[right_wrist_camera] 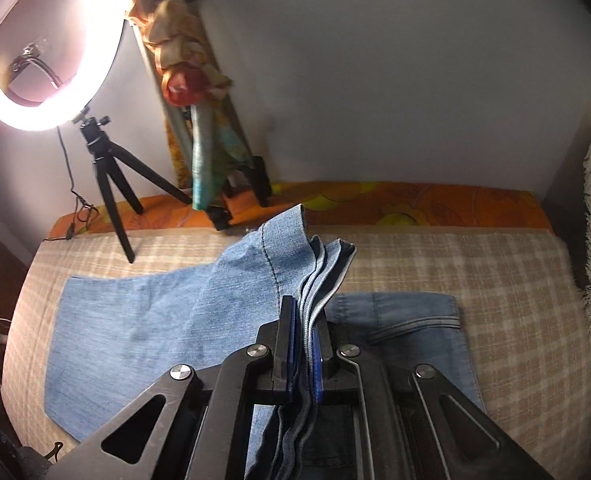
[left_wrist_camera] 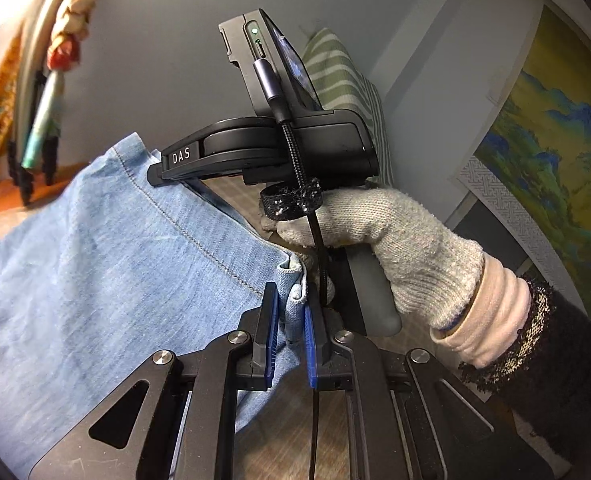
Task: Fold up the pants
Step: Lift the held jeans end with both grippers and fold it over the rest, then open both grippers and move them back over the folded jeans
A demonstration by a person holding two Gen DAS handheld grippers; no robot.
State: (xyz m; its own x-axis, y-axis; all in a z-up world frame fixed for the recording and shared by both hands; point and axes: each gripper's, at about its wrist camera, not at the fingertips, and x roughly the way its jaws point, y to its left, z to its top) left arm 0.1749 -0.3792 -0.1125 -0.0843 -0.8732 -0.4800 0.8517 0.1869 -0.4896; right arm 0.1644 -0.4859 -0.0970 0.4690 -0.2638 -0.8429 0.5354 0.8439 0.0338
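Light blue denim pants [right_wrist_camera: 135, 320] lie on a checked cloth surface [right_wrist_camera: 515, 280], part folded over. My right gripper [right_wrist_camera: 305, 344] is shut on the stacked hem layers of the pants [right_wrist_camera: 319, 272] and holds them lifted above the darker waist part [right_wrist_camera: 415, 320]. My left gripper [left_wrist_camera: 291, 312] is shut on a hem corner of the pants [left_wrist_camera: 95, 260], raised off the surface. The right gripper's body [left_wrist_camera: 275, 152] and a gloved hand [left_wrist_camera: 395, 240] show close ahead in the left wrist view.
A lit ring light [right_wrist_camera: 47, 48] on a black tripod [right_wrist_camera: 111, 184] stands at the far left of the surface. Tied scarves [right_wrist_camera: 187, 80] hang on a rack against the wall. A striped cushion [left_wrist_camera: 343, 80] and a landscape painting [left_wrist_camera: 555, 140] are at the right.
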